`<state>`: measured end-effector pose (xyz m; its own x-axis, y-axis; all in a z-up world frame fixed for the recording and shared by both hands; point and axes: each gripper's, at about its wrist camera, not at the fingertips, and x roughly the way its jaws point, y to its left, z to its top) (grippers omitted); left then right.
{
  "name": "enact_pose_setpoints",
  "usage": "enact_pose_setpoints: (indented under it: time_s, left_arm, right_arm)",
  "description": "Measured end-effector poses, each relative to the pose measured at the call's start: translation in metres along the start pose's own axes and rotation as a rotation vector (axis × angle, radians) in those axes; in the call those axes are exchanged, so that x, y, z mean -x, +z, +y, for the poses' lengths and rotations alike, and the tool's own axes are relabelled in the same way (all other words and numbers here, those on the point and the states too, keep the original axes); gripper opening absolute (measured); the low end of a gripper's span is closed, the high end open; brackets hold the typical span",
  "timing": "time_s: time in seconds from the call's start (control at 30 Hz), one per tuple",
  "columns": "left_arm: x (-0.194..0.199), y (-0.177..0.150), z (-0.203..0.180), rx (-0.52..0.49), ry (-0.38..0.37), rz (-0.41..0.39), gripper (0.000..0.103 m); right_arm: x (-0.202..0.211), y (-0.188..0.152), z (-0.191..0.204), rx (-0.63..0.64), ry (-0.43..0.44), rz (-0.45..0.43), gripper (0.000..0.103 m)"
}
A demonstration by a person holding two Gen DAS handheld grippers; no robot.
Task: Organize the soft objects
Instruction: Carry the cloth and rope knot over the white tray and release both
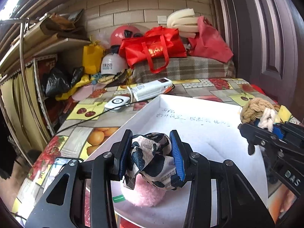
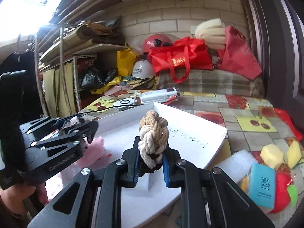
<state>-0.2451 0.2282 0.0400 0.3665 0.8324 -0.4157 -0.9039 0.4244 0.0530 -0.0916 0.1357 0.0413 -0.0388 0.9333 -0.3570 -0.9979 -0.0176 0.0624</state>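
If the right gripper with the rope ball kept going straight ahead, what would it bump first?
Probably the floor of the white box, near the handwriting, since the right gripper tilts downward. Past that comes the box's far wall. Depth is hard to judge.

A crumpled black-and-cream cow-print cloth sits pinched between blue pads, hanging above the near end of a shallow white box. Below it, at 6 o'clock, a fluffy pink soft piece lies on the box floor. At 3 o'clock, a knotted bundle of tan and cream rope stands upright, clamped at its base over the box.
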Motion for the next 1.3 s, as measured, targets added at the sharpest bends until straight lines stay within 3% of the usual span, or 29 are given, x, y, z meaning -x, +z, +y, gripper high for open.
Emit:
enact_pose_setpoints:
  time_s: [0.27,0.57,0.6,0.67,0.7,0.77,0.8,0.83,0.93,1.3]
  left_arm:
    - [-0.009,0.002,-0.006,-0.027,-0.029,0.044,0.04]
    - [-0.015,0.002,-0.007,-0.036,-0.042,0.08,0.041]
    - [-0.015,0.003,-0.008,-0.039,-0.038,0.08,0.041]
    - [-0.015,0.003,-0.007,-0.036,-0.019,0.08,0.047]
    - [-0.016,0.004,-0.004,-0.023,-0.014,0.083,0.05]
    - [-0.015,0.003,0.001,0.005,0.001,0.077,0.078]
    - [-0.013,0.003,0.005,0.025,0.009,0.069,0.085]
    - [-0.011,0.002,0.008,0.041,0.012,0.058,0.093]
    - [-0.004,0.002,0.012,0.062,0.041,0.024,0.099]
    - [0.011,0.001,0.013,0.065,0.077,-0.06,0.099]
  right_arm:
    - [-0.029,0.005,-0.007,-0.064,-0.013,0.094,0.02]
    - [-0.032,0.005,-0.002,-0.031,-0.025,0.118,0.021]
    - [-0.031,0.005,0.0,-0.021,-0.036,0.116,0.027]
    - [-0.031,0.007,0.0,-0.014,-0.042,0.106,0.069]
    - [-0.029,0.007,-0.001,-0.019,-0.054,0.097,0.085]
    - [-0.028,0.007,-0.008,-0.053,-0.052,0.088,0.095]
    - [-0.028,0.007,-0.011,-0.065,-0.048,0.087,0.102]
    - [-0.028,0.007,-0.014,-0.08,-0.049,0.086,0.103]
    - [-0.025,0.007,-0.016,-0.092,-0.045,0.071,0.103]
    - [-0.007,0.007,0.001,-0.014,-0.069,-0.031,0.103]
